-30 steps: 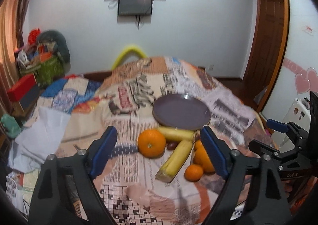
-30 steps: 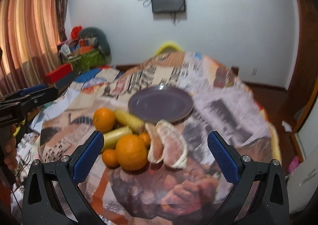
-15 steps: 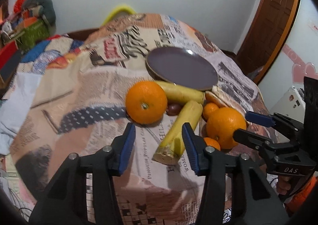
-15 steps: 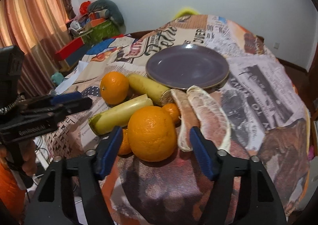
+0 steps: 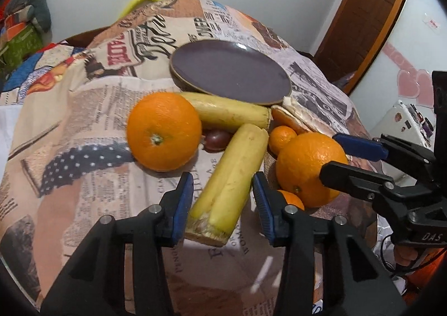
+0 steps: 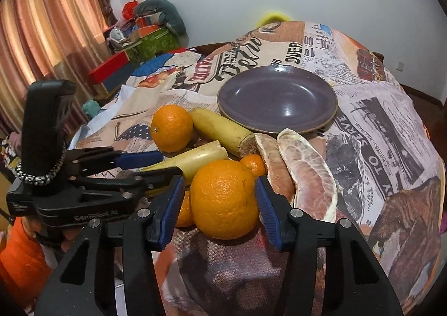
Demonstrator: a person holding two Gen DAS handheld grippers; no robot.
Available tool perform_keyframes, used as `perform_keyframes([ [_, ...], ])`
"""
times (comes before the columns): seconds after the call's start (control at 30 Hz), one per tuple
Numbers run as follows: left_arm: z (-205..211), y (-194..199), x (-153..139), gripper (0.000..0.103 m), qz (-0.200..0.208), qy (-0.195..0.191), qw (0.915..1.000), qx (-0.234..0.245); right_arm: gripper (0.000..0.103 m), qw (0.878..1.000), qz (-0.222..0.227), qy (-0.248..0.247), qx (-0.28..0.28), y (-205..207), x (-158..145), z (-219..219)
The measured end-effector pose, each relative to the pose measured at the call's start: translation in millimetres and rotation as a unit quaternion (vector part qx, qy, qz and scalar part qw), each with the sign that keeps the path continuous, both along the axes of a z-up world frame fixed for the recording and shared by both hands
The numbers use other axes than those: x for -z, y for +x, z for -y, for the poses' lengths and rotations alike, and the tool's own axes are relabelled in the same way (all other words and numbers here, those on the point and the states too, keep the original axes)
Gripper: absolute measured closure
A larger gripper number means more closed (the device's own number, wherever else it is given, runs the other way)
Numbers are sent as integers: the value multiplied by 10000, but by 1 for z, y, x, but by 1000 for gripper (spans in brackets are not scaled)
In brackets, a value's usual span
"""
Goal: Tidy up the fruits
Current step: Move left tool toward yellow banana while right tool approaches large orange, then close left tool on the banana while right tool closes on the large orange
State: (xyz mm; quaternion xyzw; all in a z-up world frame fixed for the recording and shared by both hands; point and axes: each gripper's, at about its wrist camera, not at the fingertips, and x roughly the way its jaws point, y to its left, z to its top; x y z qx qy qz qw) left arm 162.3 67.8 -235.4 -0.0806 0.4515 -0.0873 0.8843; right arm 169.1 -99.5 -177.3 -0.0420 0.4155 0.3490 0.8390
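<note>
The left gripper (image 5: 223, 198) straddles the near banana half (image 5: 232, 176), jaws apart; the right gripper (image 6: 218, 198) brackets the big orange (image 6: 223, 198), also apart. Close squarely mid-body on each, gently, then lift toward the purple plate (image 6: 321, 92).

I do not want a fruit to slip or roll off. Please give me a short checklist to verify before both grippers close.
1. Left gripper straddles the near banana piece, pads on both sides: ok.
2. Right gripper straddles the large orange: ok.
3. Jaws already touching the fruit: cannot tell for either.
4. Purple plate has nothing on it, ready to receive fruit: ok.
5. Small mandarin lies against the large orange and may roll when it lifts: not ok.
6. The two grippers sit close together, may collide: not ok.
</note>
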Motion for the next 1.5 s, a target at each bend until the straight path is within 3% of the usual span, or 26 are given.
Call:
perform_keyframes([
  [0.3, -4, -4, 1, 61, 43, -47, 10000, -74, 52, 9999, -40, -60, -86, 6, 9, -5],
  [0.87, -7, -62, -12, 70, -85, 214, 9994, -276, 54, 9999, -137, -5, -3, -25, 0, 19],
  [1.27, -8, -38, -2, 68, -306, 92, 9992, -243, 48, 9990, -435, -24, -99, -23, 13, 17],
  [1.5, -5, -25, 4, 67, -330, 101, 9991, -262, 45, 9990, -343, -205, -191, -24, 15, 7],
])
